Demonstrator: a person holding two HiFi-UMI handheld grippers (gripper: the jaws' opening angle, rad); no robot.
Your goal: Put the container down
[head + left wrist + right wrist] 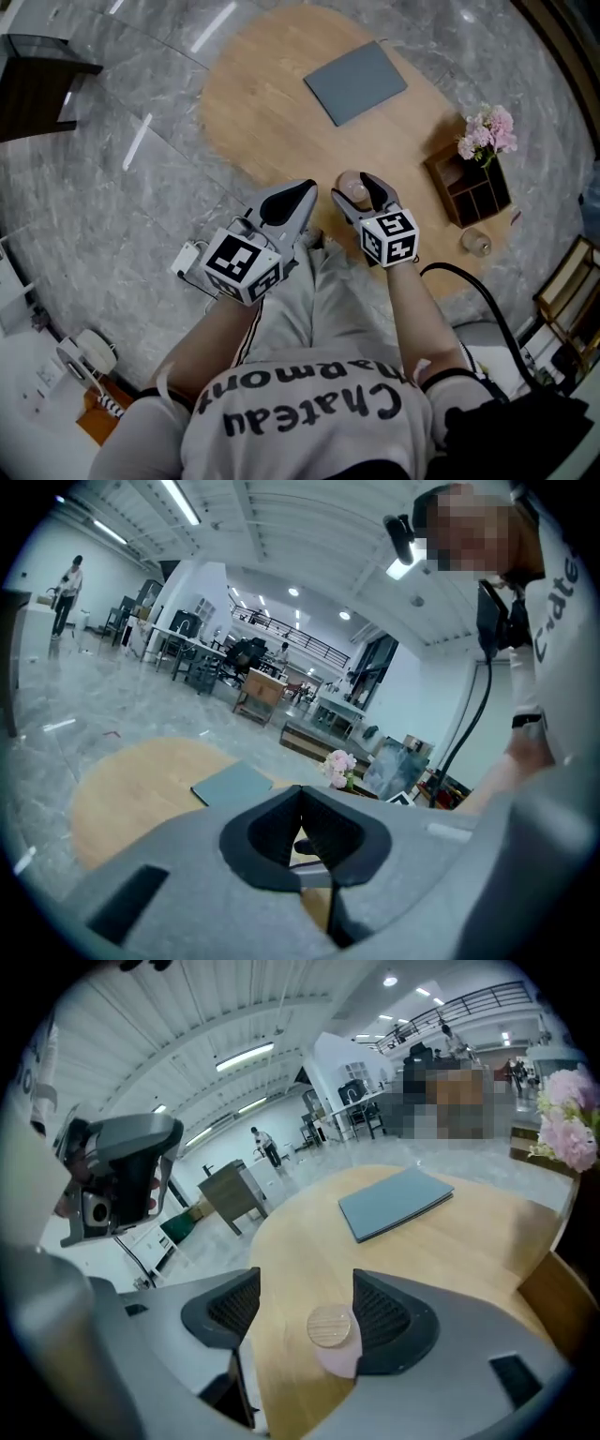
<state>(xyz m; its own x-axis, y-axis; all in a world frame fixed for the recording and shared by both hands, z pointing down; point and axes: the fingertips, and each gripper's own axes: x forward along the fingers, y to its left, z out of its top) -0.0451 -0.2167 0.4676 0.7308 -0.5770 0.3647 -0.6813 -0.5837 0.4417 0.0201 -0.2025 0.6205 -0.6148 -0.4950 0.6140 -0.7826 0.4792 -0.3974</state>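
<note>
Evidently set down, the wooden table [272, 112] bears the load: the left gripper [302, 829] idles closed and empty, while the right gripper [305, 1309] stands wide apart, unclamped, around the small lidded container [330, 1327], which rests upright.

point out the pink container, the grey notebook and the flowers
pink container [330, 1326], right gripper view, on its wooden lid
grey notebook [356, 82], head view, middle of cover
flowers [489, 131], head view, pink blooms
</note>
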